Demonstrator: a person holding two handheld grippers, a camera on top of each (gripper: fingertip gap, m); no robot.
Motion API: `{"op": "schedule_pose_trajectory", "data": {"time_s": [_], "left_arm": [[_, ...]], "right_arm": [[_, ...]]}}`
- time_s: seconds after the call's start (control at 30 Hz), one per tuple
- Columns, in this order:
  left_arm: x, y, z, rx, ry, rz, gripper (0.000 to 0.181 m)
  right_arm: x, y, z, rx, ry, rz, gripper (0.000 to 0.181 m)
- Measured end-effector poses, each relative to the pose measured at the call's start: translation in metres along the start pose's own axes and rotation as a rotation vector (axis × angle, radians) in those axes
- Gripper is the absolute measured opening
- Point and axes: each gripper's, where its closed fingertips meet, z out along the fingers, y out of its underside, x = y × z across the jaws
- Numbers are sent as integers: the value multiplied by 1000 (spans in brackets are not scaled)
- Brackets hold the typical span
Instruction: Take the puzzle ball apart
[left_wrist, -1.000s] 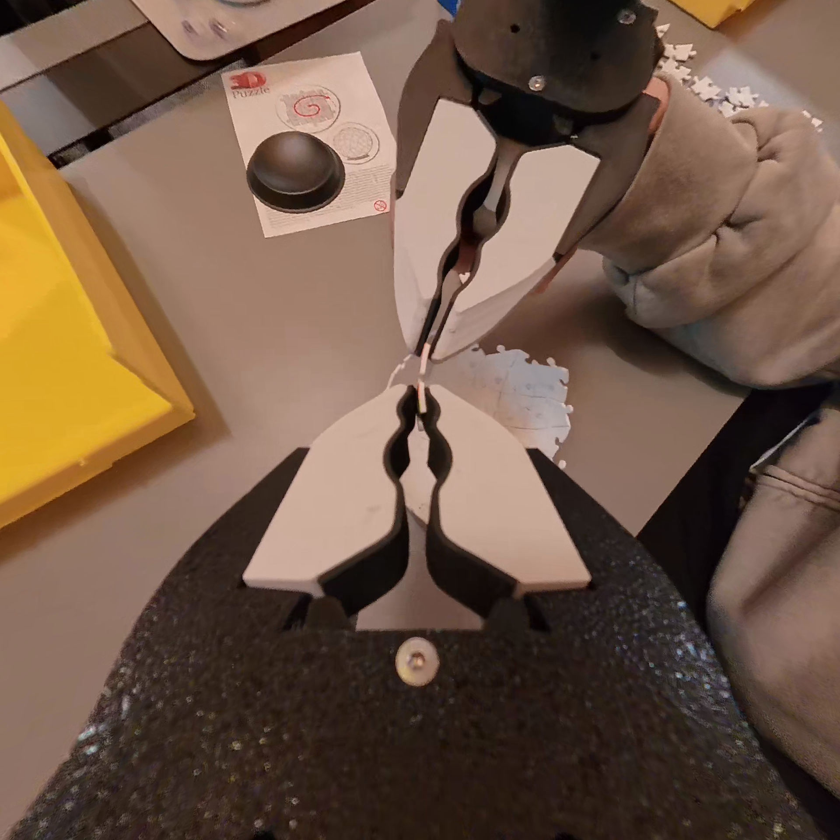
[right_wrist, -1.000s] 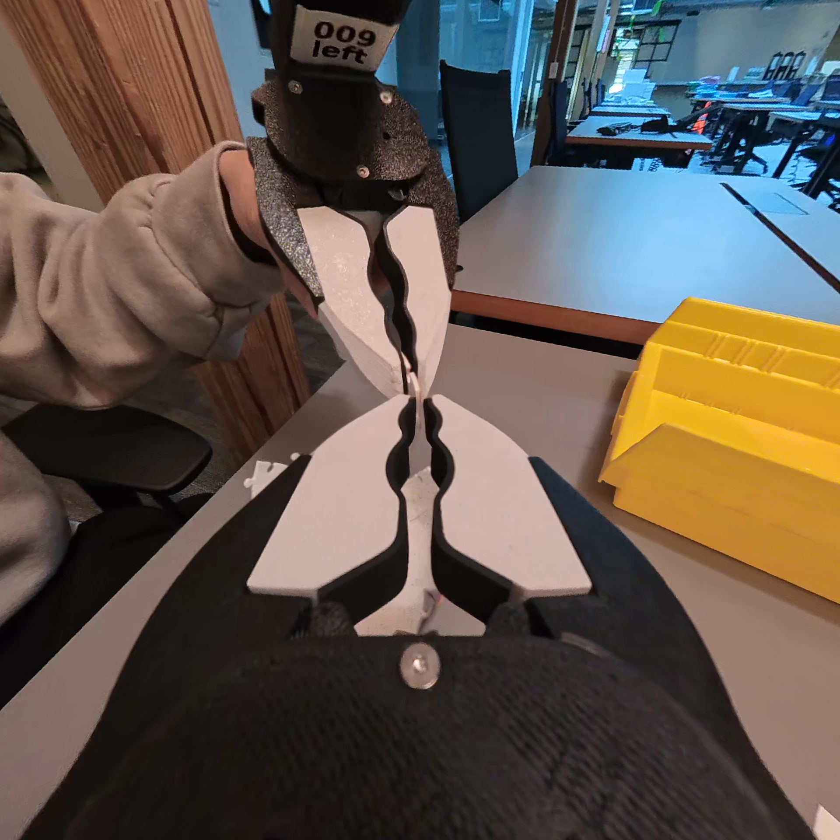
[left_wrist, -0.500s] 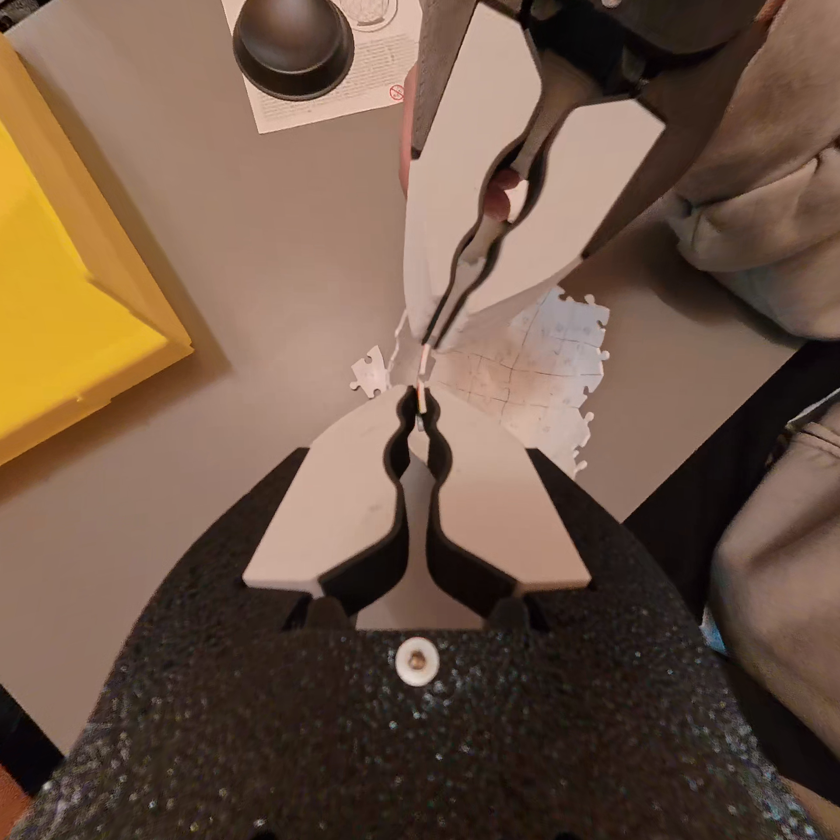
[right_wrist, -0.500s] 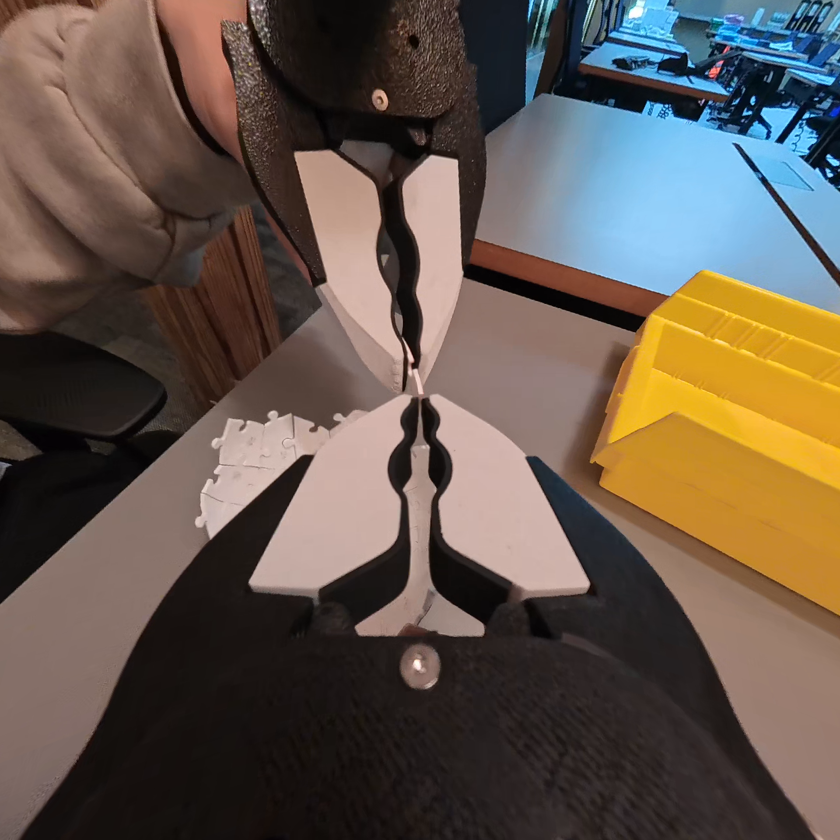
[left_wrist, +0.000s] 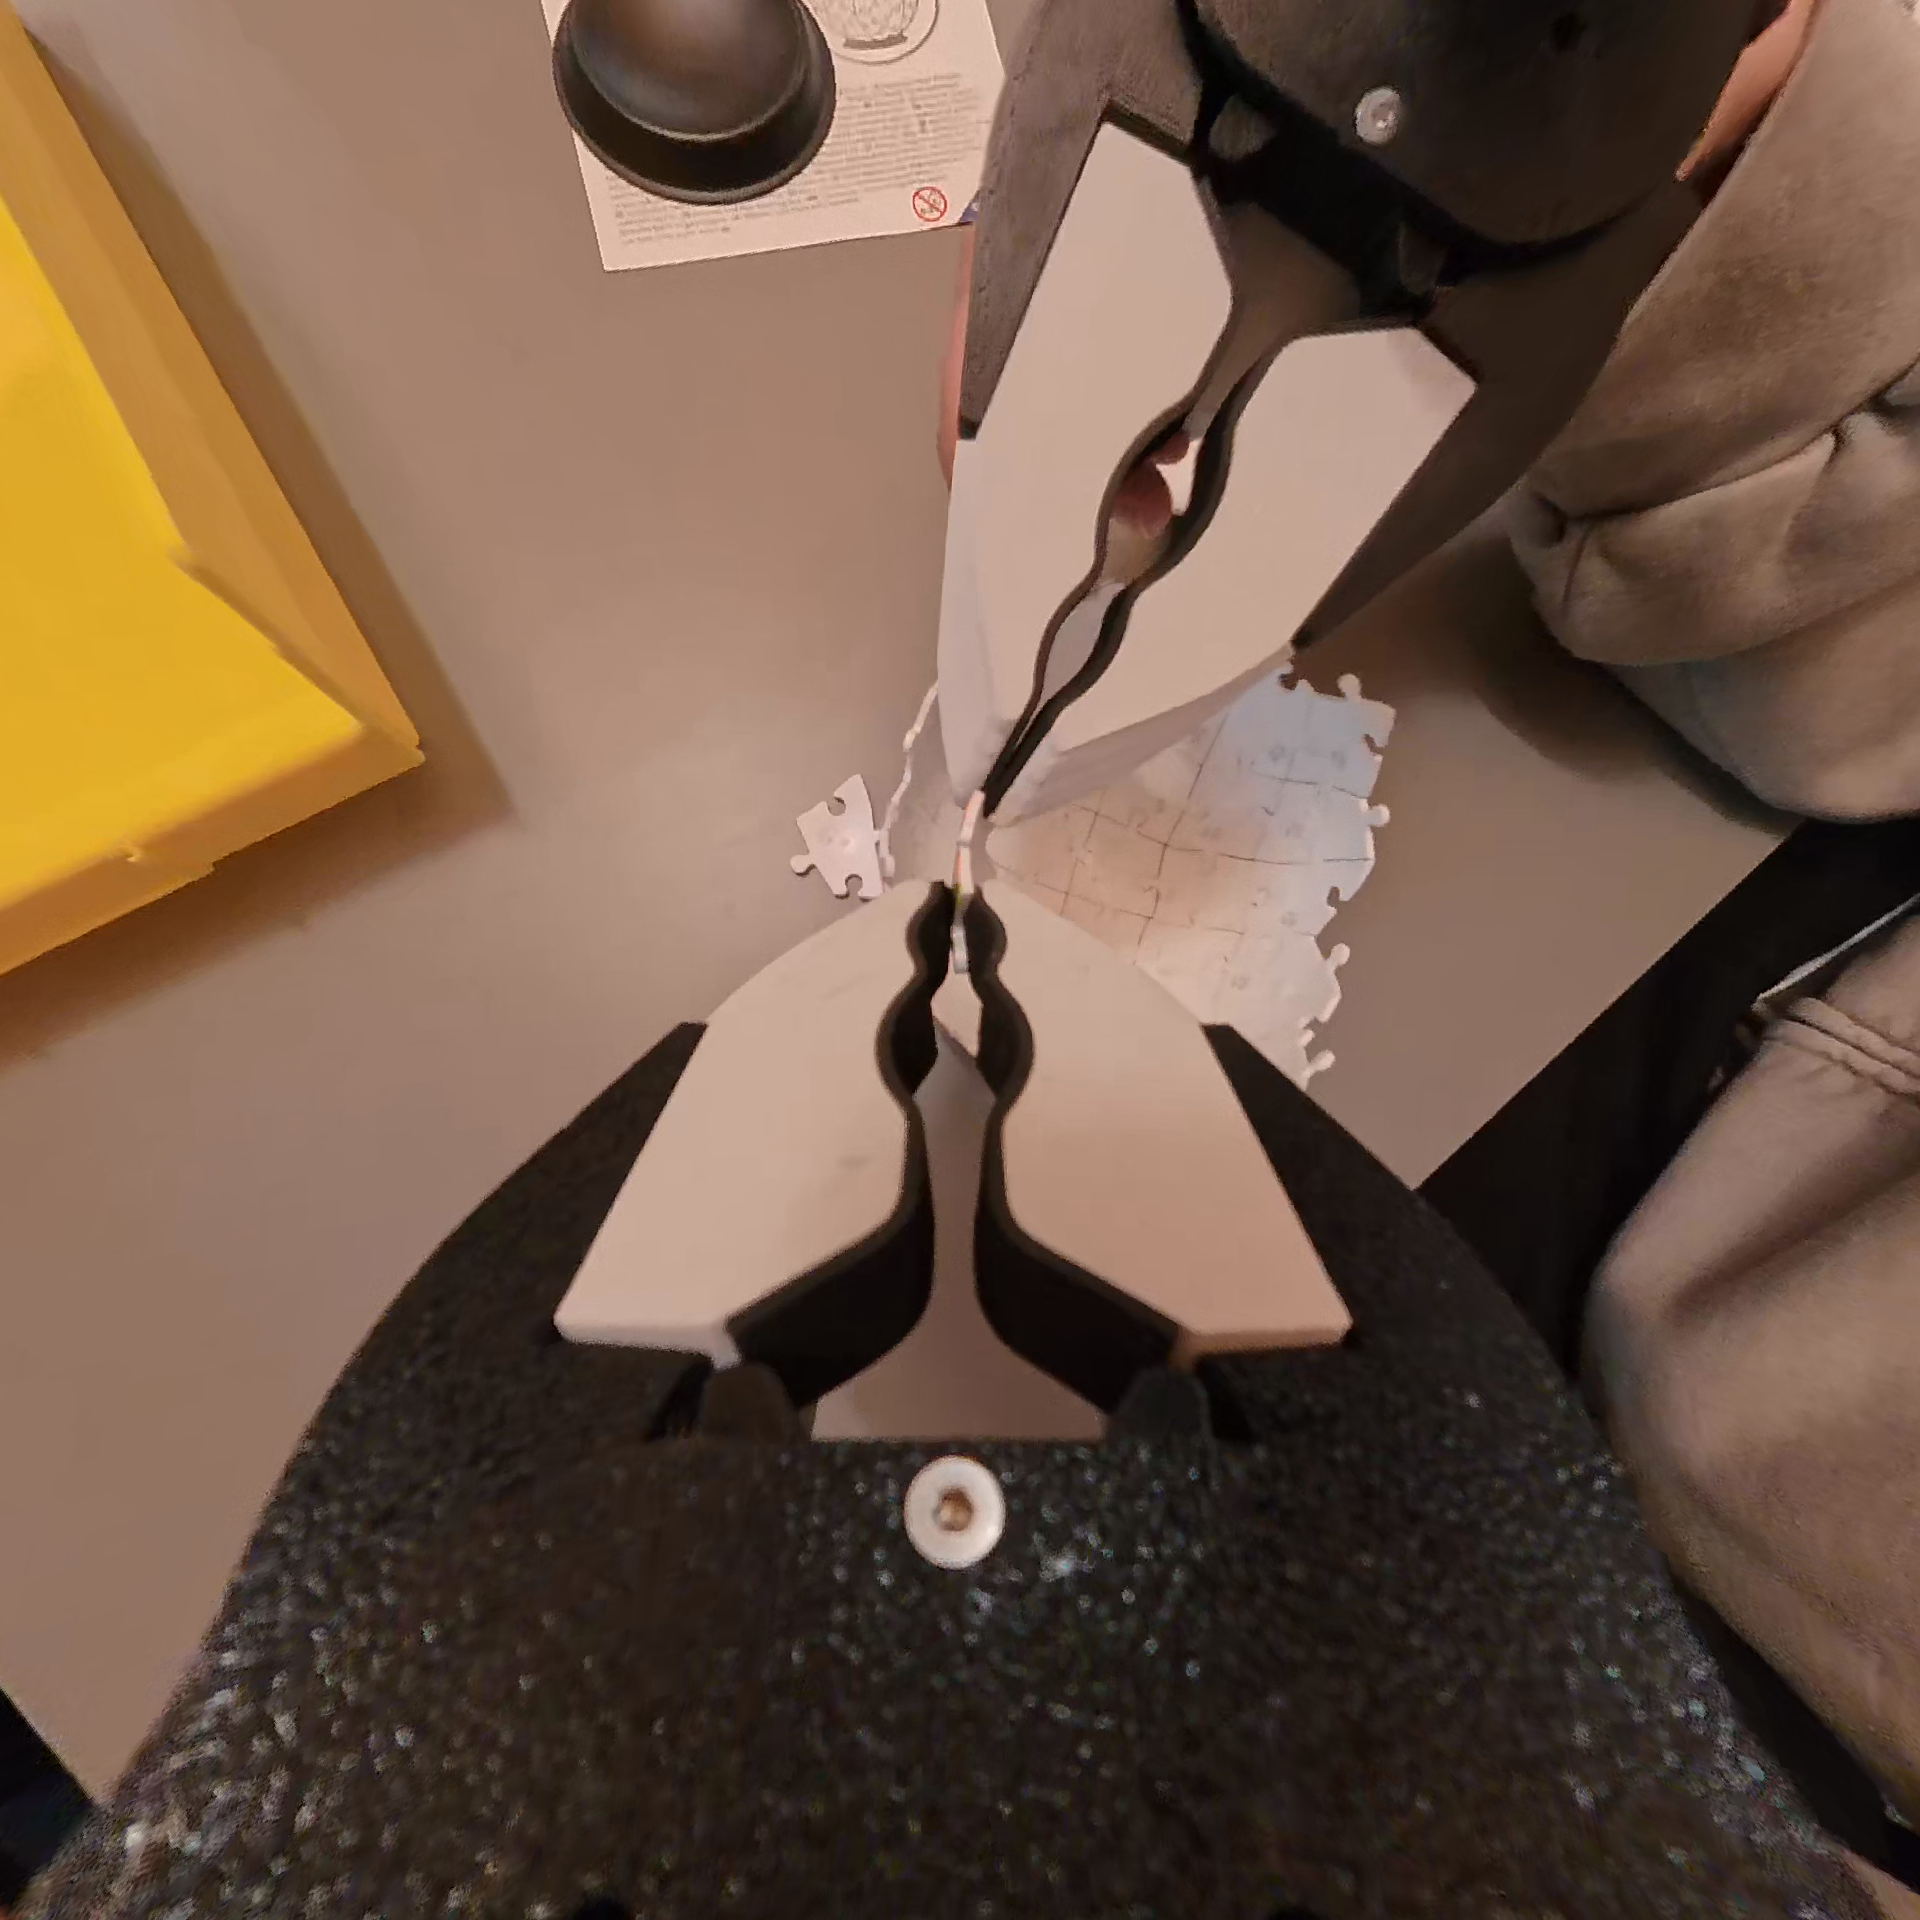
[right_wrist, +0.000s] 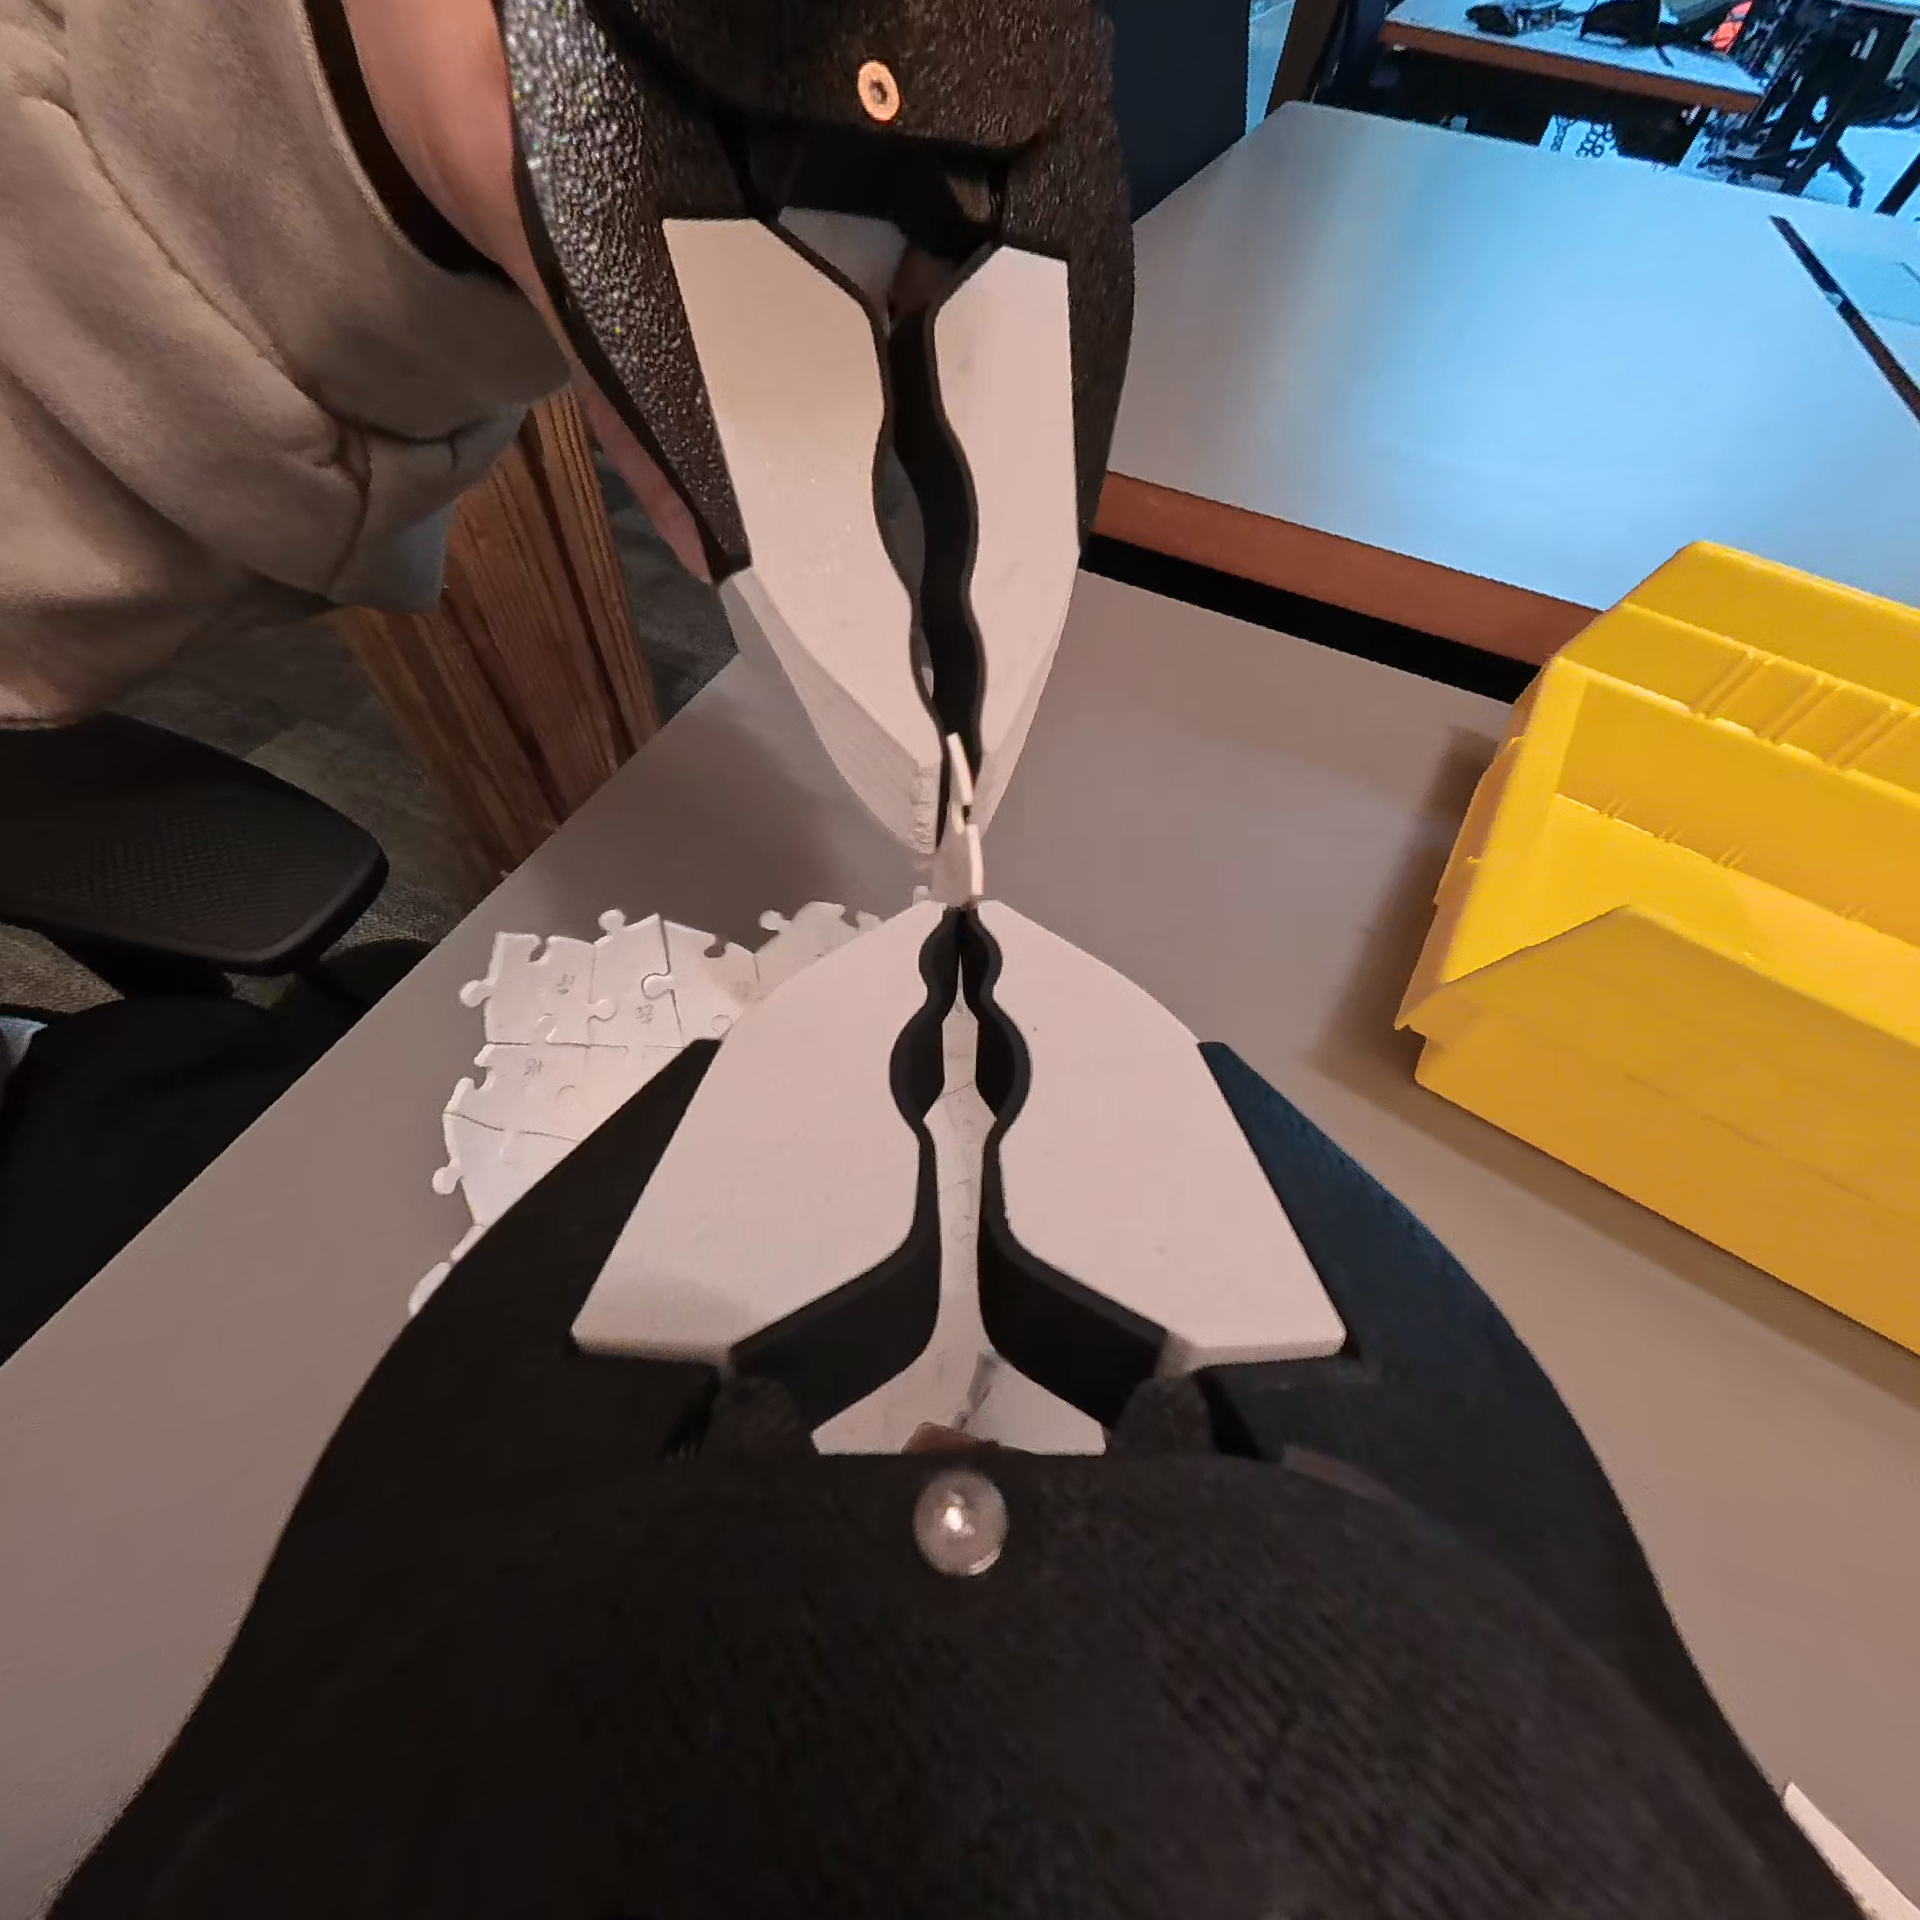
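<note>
Puzzle pieces (left_wrist: 966, 862) between both tongs

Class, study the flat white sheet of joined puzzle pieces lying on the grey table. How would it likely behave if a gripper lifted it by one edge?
The sheet of joined pieces is thin with many seams, so it would probably sag or hinge. It likely weighs little. Its knob joints may let go: a loose piece already lies beside it.
</note>
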Motion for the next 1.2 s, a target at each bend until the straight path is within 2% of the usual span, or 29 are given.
{"op": "schedule_pose_trajectory", "data": {"time_s": [0.23,0.33,0.53,0.77,0.9,1.2], "left_arm": [[-7,12,6,-24,-17,-100,2],[-8,18,7,-21,-35,-163,2],[-5,26,12,-39,-118,-246,2],[-5,31,20,-93,-213,-264,2],[-8,36,26,-124,-242,-283,2],[-16,41,29,-149,-283,-315,2]], "right_arm": [[11,0,-7,-3,71,-26,1],[18,1,-12,-28,102,-51,13],[12,14,-1,-154,-33,-133,44],[3,20,22,-217,-281,-100,58],[-3,30,29,-259,-396,-101,59],[-2,50,35,-325,-503,-123,50]]}}
